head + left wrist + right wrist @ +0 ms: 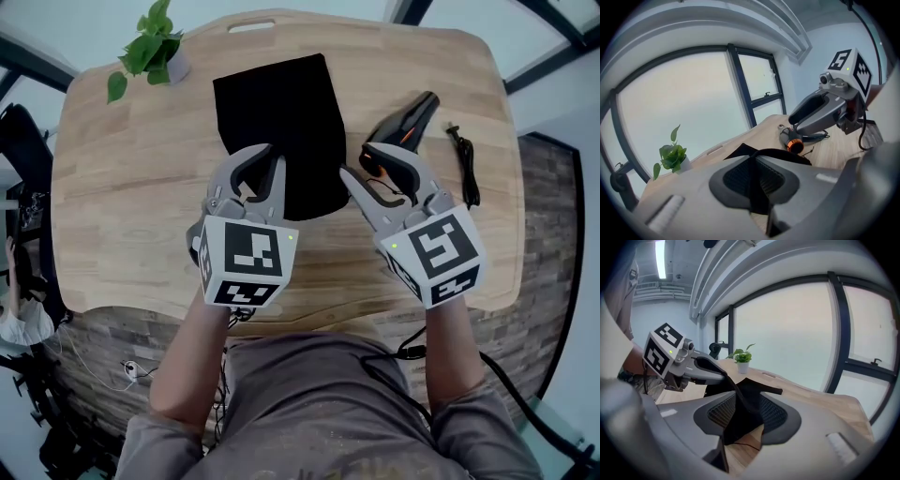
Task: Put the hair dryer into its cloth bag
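Now pinching cloth bag [281, 112] in left tongs [267, 153], with right tongs [356, 161] parted loosely round it. Risks mouth sagging shut against hair dryer [412, 117].

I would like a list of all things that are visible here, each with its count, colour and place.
table: one, light wood, under everything.
cloth bag: one, black, middle of the table.
hair dryer: one, black with orange ring, right of the cloth bag.
cable: one, black, right of the hair dryer.
potted plant: one, green, far left corner.
left gripper: one, grey, shut on the cloth bag's edge.
right gripper: one, grey, open, bag cloth between its jaws.
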Available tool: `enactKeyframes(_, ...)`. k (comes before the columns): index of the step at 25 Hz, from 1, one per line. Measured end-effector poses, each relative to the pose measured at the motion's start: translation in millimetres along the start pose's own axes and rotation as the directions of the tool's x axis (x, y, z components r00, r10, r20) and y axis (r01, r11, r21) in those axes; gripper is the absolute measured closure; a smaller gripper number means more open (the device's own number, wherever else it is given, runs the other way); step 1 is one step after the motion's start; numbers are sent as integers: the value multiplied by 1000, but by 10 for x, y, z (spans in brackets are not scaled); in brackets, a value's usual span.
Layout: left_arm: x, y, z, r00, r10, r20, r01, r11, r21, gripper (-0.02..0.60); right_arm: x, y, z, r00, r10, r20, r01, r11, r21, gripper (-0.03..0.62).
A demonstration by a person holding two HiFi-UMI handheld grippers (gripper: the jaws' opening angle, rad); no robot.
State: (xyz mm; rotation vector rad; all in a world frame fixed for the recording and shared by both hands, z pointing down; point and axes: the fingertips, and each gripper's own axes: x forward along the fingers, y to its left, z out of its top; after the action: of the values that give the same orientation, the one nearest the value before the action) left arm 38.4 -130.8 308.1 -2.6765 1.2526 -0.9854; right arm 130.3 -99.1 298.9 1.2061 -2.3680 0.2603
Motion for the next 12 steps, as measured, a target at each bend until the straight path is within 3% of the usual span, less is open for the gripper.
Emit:
enactKeyframes(3, 17, -39, -8, 1000, -5, -7, 5, 1000, 11, 548, -196, -189, -115, 999, -22, -25, 23, 999, 32, 361)
enactKeyframes(6, 22, -62, -20, 1000, -7, -12, 7, 1000, 20, 548, -269, -347, -342, 996, -29, -80, 33, 998, 50, 356)
enactKeyframes(9, 19, -61, -32, 1000, -4, -18, 4, 1000, 27, 548, -187, -99, -350, 994, 58, -88, -54, 997, 46, 362)
enactKeyframes(12, 14, -70, -44, 1000, 3, -27, -2, 1000, 24, 548, 47, 312, -310, 990, 97, -103, -104, 992, -67, 376)
